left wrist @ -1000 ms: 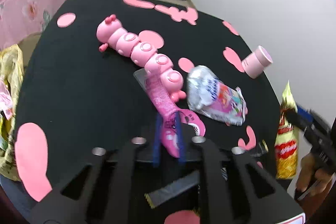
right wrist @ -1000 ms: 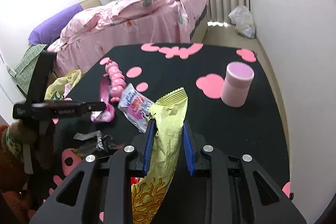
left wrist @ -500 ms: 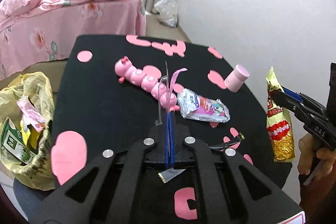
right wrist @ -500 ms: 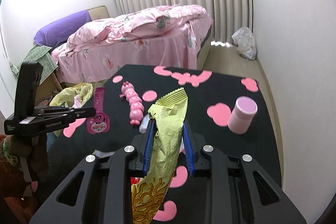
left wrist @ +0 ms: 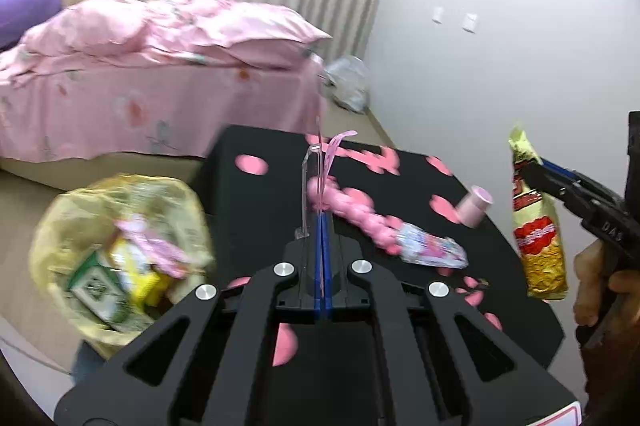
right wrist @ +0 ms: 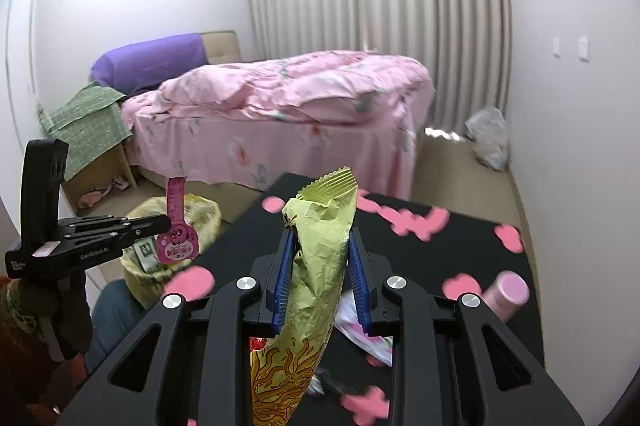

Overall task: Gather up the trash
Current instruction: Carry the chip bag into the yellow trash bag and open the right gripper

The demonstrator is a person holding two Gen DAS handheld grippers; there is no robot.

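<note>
Left wrist view: left gripper point(left wrist: 322, 226), jaws pressed together on the flat pink plastic wrapper with a clear edge point(left wrist: 326, 162). A sec ago that wrapper lay on the black table with pink blob shapes point(left wrist: 256, 202), jaws closing around it beside the pink segmented caterpillar toy point(left wrist: 352, 212); now it stands up off the surface, edge-on to the cam, and the yellow plastic trash bag point(left wrist: 120, 250) has come into frame at left, on the floor beside the table. Right gripper point(right wrist: 322, 266) is clamped, as before, on the crumpled yellow-green snack bag w/ red and orange print point(right wrist: 320, 254), now carried higher, the bed filling more of the bkgd.

Meaning, as I read it: both pieces are off the table and lifted, so pickup is done for these two; the drop into the bag is next, left one first since it hangs nearest the bag's mouth in the right wrist view.

Remaining on the table: crinkly silver-and-pink foil packet point(left wrist: 432, 250) touching the toy's near end, and a pink cylindrical cup point(left wrist: 474, 204) lying tipped further right.

Hard to see: bag contents are motion-blurred, only a green-white carton is legible. Wrapper is nearly a line in the left view; its print shows only from the right. Snack bag's lower end is cut off behind the right gripper's body. Table's near edge is hidden by both grippers.
</note>
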